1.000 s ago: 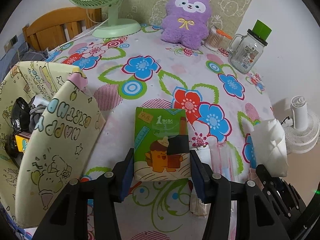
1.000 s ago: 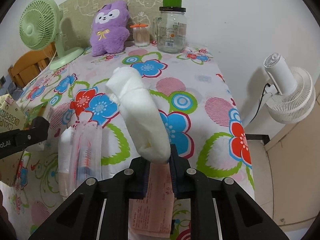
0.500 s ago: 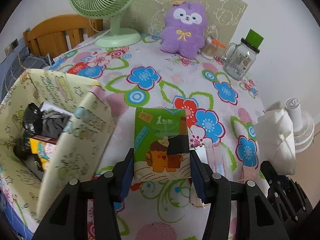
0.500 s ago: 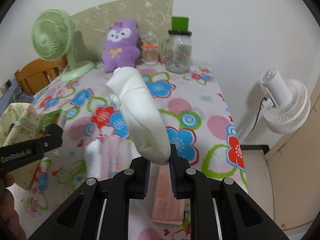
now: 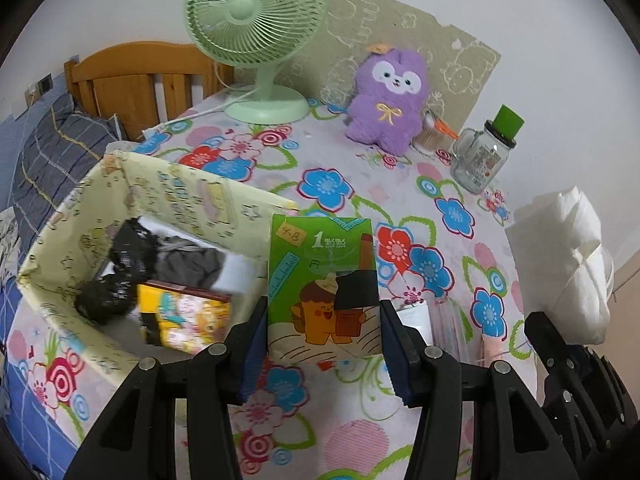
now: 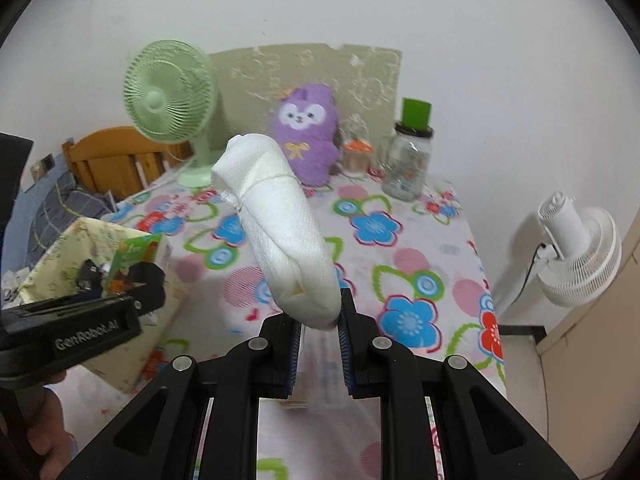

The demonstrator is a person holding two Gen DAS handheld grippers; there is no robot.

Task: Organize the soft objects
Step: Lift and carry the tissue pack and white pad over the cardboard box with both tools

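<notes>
Left gripper (image 5: 324,336): pinches the green tissue pack (image 5: 323,280), held above the table (image 5: 360,440) beside the box (image 5: 120,352).
Right gripper (image 6: 318,334): clamps the white cloth roll (image 6: 284,232), lifted.
Room: bare flowered cloth far side.
Hidden: box contents blurred.

Two fans (image 6: 168,92) (image 6: 576,256), one plush (image 5: 386,100), one jar (image 5: 484,152)

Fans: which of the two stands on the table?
The green fan, its round base on the floral tablecloth beside the purple plush. The white fan stands off the table's edge.
</notes>
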